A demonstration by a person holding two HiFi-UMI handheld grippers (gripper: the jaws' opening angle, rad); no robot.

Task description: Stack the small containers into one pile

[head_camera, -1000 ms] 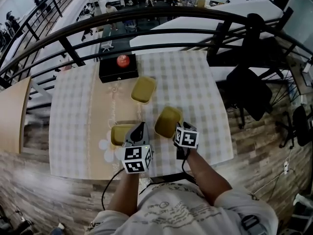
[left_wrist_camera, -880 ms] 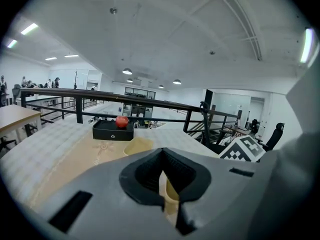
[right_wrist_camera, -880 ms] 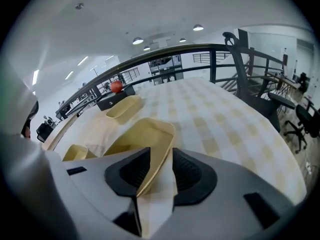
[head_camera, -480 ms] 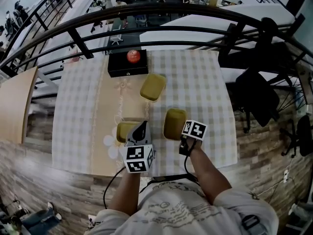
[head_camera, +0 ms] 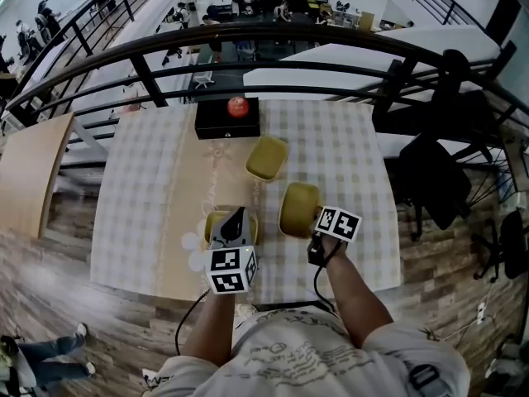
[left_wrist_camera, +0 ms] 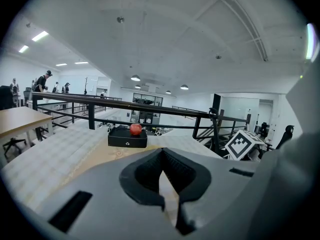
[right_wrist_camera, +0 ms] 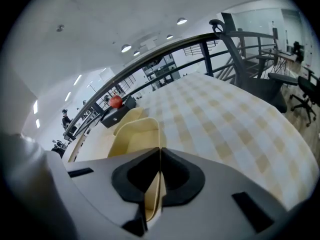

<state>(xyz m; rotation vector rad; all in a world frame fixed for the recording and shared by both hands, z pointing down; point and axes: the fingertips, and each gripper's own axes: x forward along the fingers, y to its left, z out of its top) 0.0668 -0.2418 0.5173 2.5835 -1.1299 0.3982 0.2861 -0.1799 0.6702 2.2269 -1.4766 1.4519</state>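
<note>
Currently my right gripper (right_wrist_camera: 160,159) has its pads clamped on the near rim of one yellow container (head_camera: 299,208). It is well away from the black box (head_camera: 227,119) on the checked table (head_camera: 149,188), towards me. My left gripper (left_wrist_camera: 161,156) has its fingers together on nothing. It is over a second container (head_camera: 216,222), equally far from the box. A third container (head_camera: 266,157) lies just beside the box.

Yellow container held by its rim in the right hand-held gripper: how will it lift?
Probably light and fairly stiff: the container wall pinched in the right hand-held gripper looks thin yet straight. One-sided rim grip, so it may tilt.
</note>
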